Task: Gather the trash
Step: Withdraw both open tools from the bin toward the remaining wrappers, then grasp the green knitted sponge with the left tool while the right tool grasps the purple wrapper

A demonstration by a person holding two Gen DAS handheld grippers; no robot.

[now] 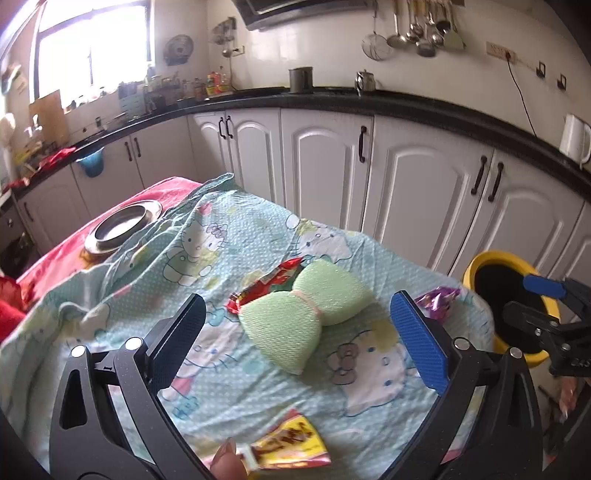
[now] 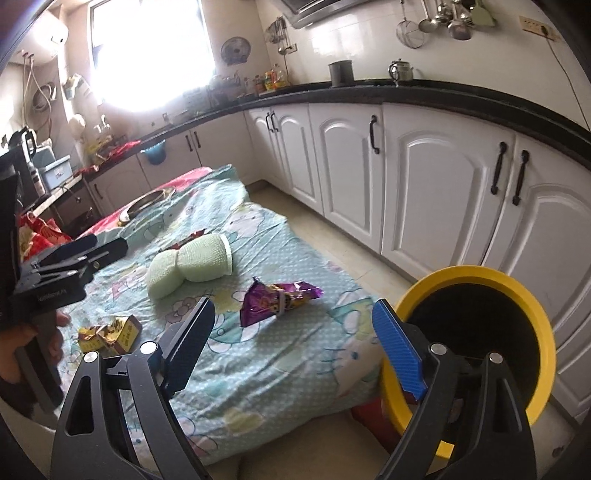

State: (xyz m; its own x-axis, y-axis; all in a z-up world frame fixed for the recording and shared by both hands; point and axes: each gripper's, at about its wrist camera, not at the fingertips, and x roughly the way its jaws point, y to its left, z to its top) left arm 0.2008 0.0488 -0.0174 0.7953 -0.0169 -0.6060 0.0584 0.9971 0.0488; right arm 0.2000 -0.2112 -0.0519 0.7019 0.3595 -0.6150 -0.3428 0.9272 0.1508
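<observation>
Purple wrapper [image 2: 275, 301] lying flat, long axis toward yellow bin [image 2: 476, 288], both grippers' jaws released, empty.

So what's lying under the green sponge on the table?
A red wrapper pokes out from behind and beneath the green sponge, on the patterned cloth. Its far end shows; how far it runs underneath is covered.

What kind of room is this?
Most likely a home kitchen: white cabinets under a black countertop, with utensils hanging on the tiled wall and a kettle.
</observation>
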